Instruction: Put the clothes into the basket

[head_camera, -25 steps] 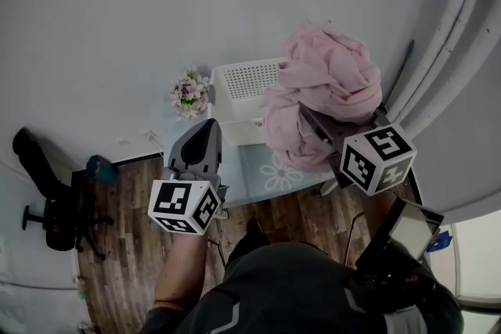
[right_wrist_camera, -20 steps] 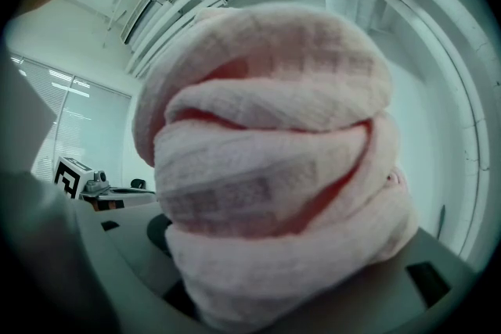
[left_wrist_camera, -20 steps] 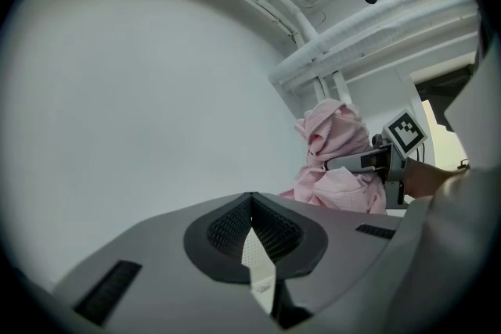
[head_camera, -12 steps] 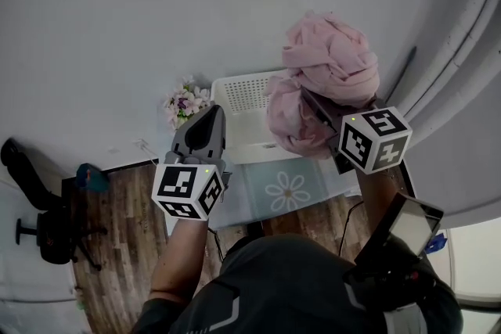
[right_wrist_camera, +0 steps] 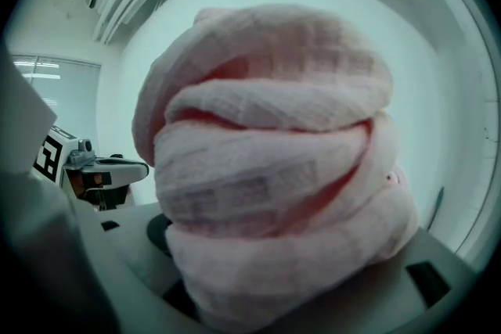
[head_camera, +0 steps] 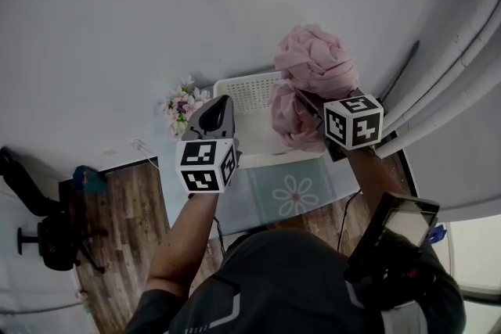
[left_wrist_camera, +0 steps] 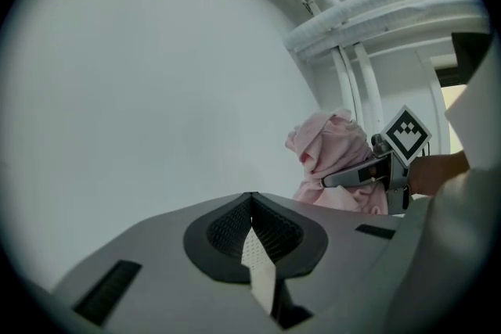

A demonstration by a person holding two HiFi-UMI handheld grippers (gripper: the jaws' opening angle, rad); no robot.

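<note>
A bundled pink cloth (head_camera: 315,68) hangs over the right end of the white perforated basket (head_camera: 249,107) in the head view. My right gripper (head_camera: 303,101) is shut on it, and the cloth bulges above and below the jaws. In the right gripper view the pink cloth (right_wrist_camera: 274,160) fills the frame and hides the fingertips. My left gripper (head_camera: 221,103) is shut and holds nothing, its tip over the basket's left front corner. In the left gripper view its jaws meet at the left gripper (left_wrist_camera: 250,199), with the pink cloth (left_wrist_camera: 333,152) off to the right.
The basket stands on a small table with a flower-print mat (head_camera: 295,192), against a plain wall. A bunch of artificial flowers (head_camera: 179,101) sits left of the basket. White pipes (head_camera: 462,43) run down the right. An office chair (head_camera: 47,235) stands on the wood floor at the far left.
The right gripper has carried the pink cloth left and up, over the basket's right end. The left gripper has shifted right, closer to the basket's front corner.
</note>
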